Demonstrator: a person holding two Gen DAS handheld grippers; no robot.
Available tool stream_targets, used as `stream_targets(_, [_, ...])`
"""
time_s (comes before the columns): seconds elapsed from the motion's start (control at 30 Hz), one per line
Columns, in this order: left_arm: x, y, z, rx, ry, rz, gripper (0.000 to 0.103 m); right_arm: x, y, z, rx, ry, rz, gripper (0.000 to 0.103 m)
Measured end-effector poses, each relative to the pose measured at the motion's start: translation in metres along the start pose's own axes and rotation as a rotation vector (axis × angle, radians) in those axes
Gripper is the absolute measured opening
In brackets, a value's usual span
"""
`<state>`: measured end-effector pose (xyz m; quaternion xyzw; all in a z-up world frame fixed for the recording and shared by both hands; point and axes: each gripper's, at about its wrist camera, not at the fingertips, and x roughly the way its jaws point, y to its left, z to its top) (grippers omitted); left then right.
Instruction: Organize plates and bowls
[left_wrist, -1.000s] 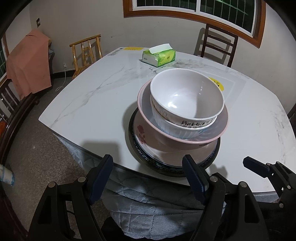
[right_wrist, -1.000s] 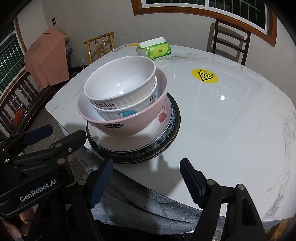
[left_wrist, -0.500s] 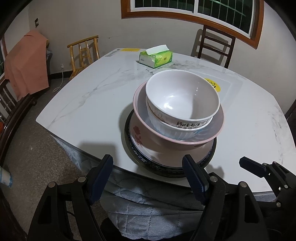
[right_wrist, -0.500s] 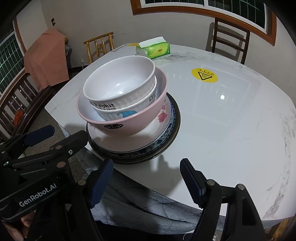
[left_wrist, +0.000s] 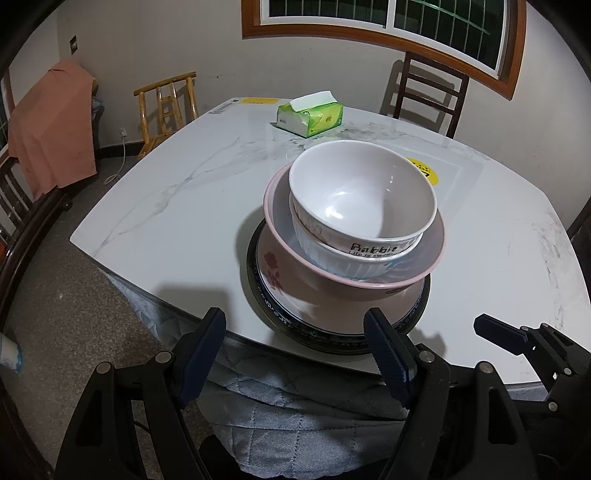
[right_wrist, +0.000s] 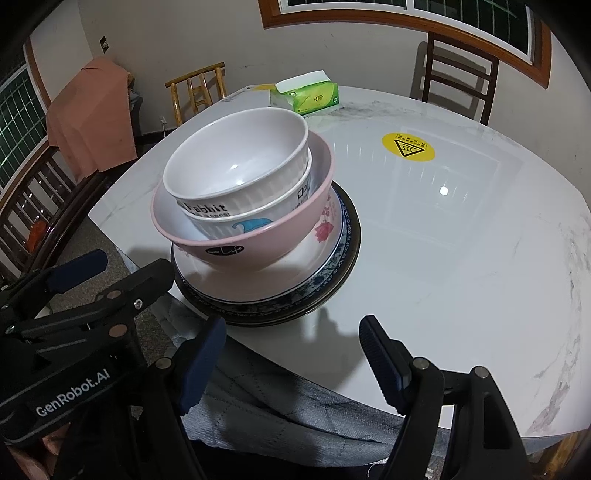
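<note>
Near the front edge of the white marble table (left_wrist: 166, 206) (right_wrist: 461, 240) stands one stack. A dark-rimmed plate (left_wrist: 255, 269) (right_wrist: 351, 236) lies at the bottom, with a white floral plate (left_wrist: 273, 273) (right_wrist: 295, 273) on it. Above come a pink bowl (left_wrist: 351, 291) (right_wrist: 258, 243), a ribbed white bowl (left_wrist: 332, 258) (right_wrist: 221, 225) and a white "Rabbit" bowl (left_wrist: 354, 206) (right_wrist: 236, 158) on top. My left gripper (left_wrist: 295, 332) (right_wrist: 110, 269) hovers open just in front of the stack, touching nothing. My right gripper (right_wrist: 291, 332) (left_wrist: 495, 334) is open and empty, in front of the stack and to its right.
A green tissue pack (left_wrist: 310, 118) (right_wrist: 306, 94) sits at the far side of the table, and a yellow warning sticker (right_wrist: 408, 146) is on its middle. Chairs (left_wrist: 424, 92) stand around it, one draped with an orange cloth (left_wrist: 51, 125). Grey quilted fabric (left_wrist: 295, 406) hangs below the front edge.
</note>
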<state>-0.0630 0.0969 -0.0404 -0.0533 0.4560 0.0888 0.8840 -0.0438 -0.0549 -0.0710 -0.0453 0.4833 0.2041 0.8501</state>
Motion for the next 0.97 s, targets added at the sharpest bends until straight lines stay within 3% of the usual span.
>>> stream_targets(0.97, [0.0022, 0.0001, -0.0011, 0.013, 0.001, -0.006, 0.075, 0.0030, 0.0022, 0.0012, -0.008, 0.005, -0.005, 0.077])
